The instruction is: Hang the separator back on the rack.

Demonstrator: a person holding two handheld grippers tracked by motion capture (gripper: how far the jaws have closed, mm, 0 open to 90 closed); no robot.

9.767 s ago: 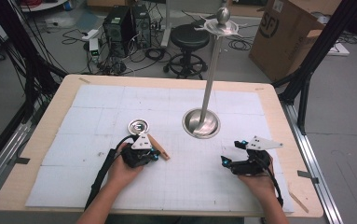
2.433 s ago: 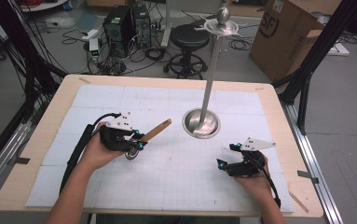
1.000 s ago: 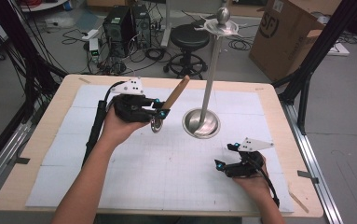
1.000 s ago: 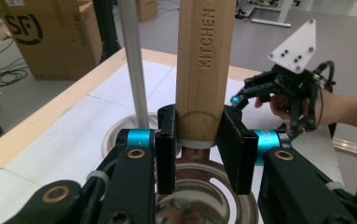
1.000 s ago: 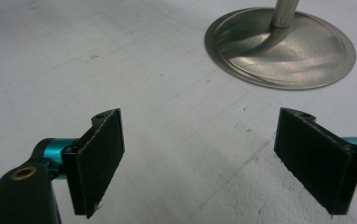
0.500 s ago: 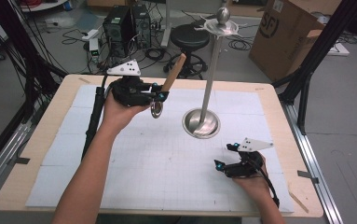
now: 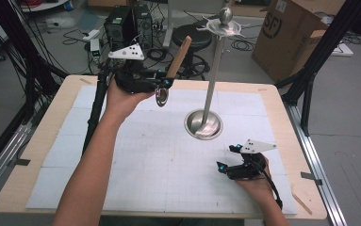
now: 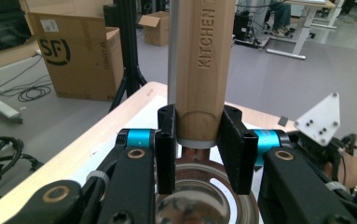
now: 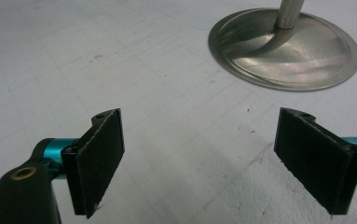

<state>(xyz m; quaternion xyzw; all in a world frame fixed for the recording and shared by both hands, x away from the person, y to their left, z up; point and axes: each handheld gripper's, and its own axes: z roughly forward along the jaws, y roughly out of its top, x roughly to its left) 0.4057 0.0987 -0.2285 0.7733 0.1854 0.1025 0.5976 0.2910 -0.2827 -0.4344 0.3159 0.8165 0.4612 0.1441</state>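
Strainer (image 7: 162, 95), wooden handle (image 7: 178, 57) up and steel bowl hanging below, is being held in the air over the desk's (image 7: 282, 117) far left, pinched at the handle base by the left tool (image 7: 161, 83). Hook stand (image 7: 209, 84) is standing to its right, crown (image 7: 225, 29) higher. Right tool (image 7: 226, 157) is resting spread wide near the stand base.

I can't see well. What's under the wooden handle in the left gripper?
Below the wooden handle, a shiny metal head hangs. The left gripper covers the join and the head's edges.

The left claw (image 7: 161, 84), raised above the table, is clamped shut; the right claw (image 7: 229, 157) rests low, jaws wide.
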